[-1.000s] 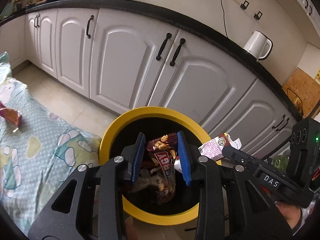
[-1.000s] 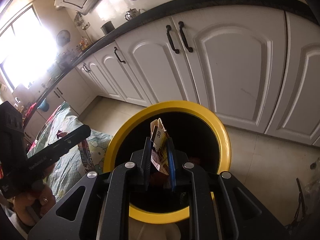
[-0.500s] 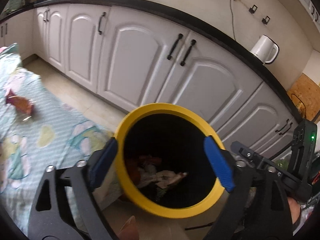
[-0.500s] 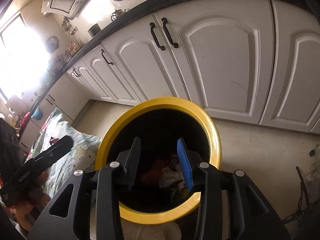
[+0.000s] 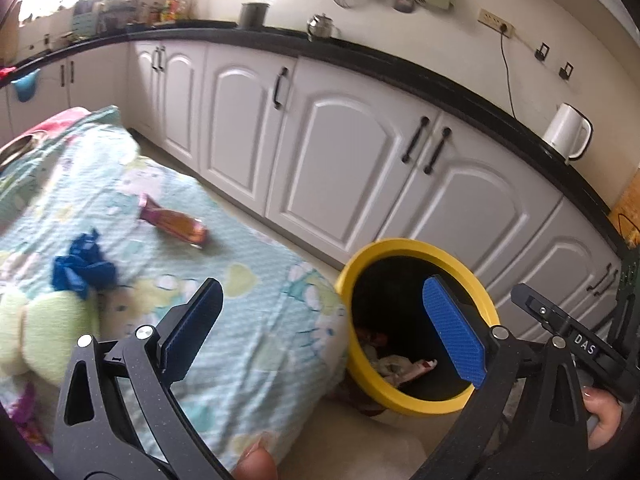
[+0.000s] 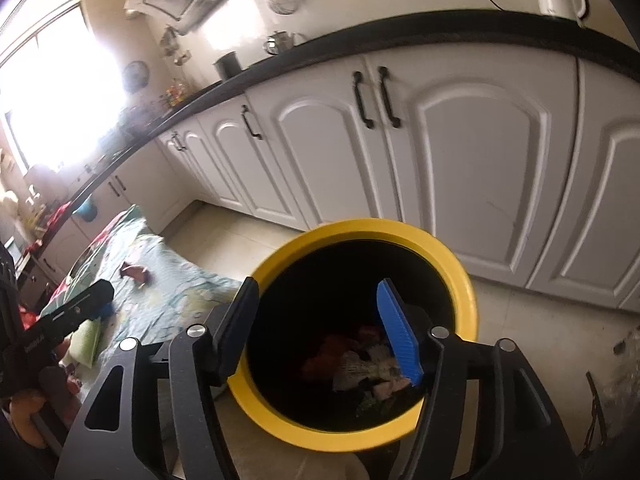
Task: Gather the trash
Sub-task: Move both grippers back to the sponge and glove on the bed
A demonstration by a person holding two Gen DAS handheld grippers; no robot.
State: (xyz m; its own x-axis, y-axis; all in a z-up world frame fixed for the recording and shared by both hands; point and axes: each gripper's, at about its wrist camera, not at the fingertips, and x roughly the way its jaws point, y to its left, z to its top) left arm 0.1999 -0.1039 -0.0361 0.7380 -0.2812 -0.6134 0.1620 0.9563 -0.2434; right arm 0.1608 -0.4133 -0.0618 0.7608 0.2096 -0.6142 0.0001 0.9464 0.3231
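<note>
Left gripper jaws opening wide, empty. Right gripper jaws opening, empty, above the yellow bin (wrappers inside). Snack wrapper lies on bedspread, left.

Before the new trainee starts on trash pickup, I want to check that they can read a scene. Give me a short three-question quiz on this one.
1. True or false: the left gripper holds a wrapper.
2. Which lies nearest the blue crumpled item on the patterned cloth? A) the orange-pink wrapper B) the white kettle C) the wall socket
3. Fill in: the right gripper hangs over the bin's ____ rim.

Key: 1 false, its jaws are opening with nothing between them. 2 A. 3 yellow; trash already lies in the bin.
</note>
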